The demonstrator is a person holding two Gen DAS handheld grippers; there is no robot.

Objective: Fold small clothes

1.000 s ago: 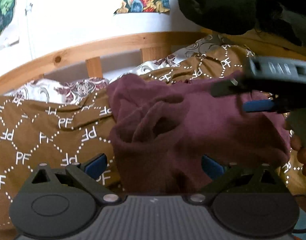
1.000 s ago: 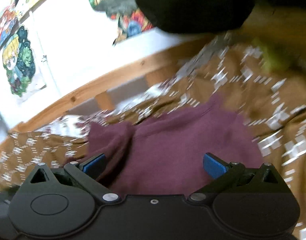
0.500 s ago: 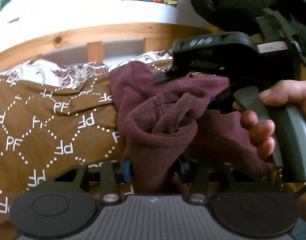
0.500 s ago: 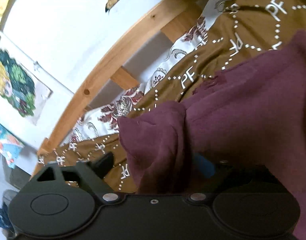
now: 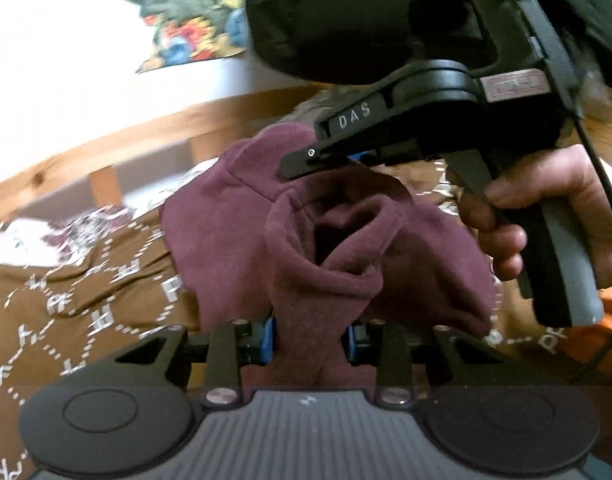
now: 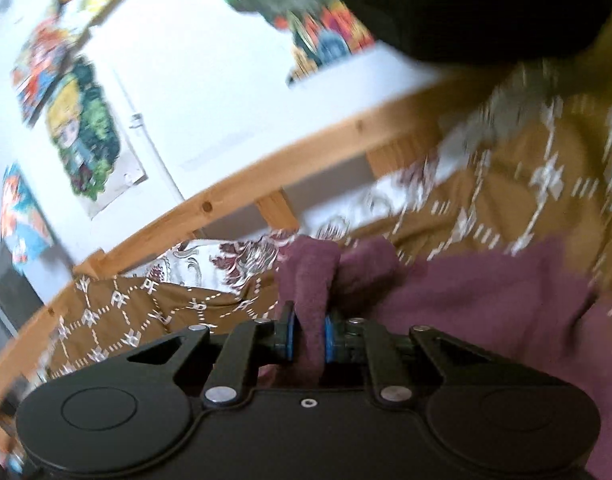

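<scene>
We hold two tongs, and both have just been closing on the same garment. The left tongs (image 5: 309,338) pinch a thick bunched fold of the maroon garment (image 5: 326,248) between their blue pads (image 5: 268,338). The right tongs (image 6: 307,338) clamp a thinner fold of it, jaws nearly together; in the left wrist view the right hand (image 5: 546,216) grips their handle. The brown patterned bedcover (image 5: 86,304) lies beneath the garment, which is partly raised above it. A wooden bed rail (image 6: 234,196) runs behind, with colourful posters (image 6: 82,136) on the white wall.
</scene>
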